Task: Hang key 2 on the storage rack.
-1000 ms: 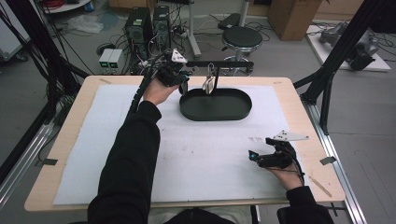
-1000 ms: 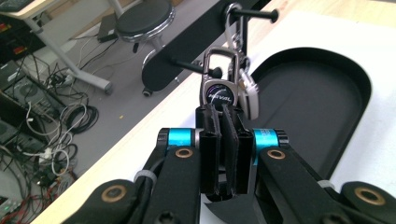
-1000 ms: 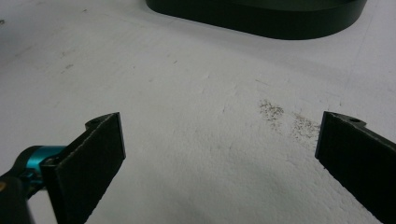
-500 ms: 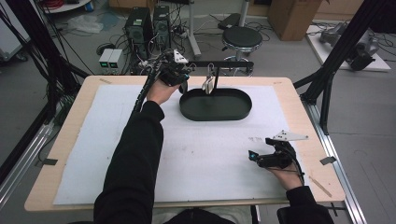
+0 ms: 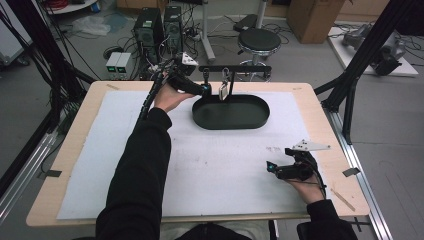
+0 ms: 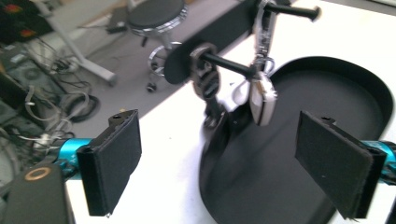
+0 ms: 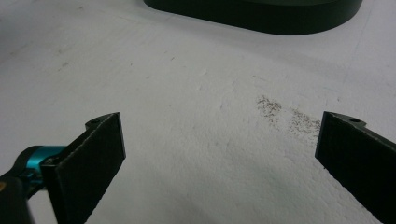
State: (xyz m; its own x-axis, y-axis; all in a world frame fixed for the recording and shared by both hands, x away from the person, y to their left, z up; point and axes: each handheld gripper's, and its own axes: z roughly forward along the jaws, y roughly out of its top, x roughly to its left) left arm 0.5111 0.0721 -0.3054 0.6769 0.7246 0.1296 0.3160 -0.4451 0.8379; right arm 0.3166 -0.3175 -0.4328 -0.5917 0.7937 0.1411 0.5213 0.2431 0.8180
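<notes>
No text, label, brand, number or sign can be read on anything in these views.

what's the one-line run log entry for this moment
left gripper: open, facing hanging keyring | black tray: under rack | right gripper: open, idle over mat

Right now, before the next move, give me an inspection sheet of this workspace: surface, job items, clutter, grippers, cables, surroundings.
Surface: wooden table under a white foam mat; faint dark specks on the mat.
Job's things: black oval tray at the far middle; behind it a black rack with pegs; a silver key fob and a dark metal clip hang from the pegs, above the tray's edge.
Clutter: nothing seen.
Grippers: left gripper open, facing the hanging items, not touching; right gripper open, low over bare mat.
Cables: left gripper's black cable runs along the forearm.
Surroundings: round black stool, computer towers, cardboard boxes.
</notes>
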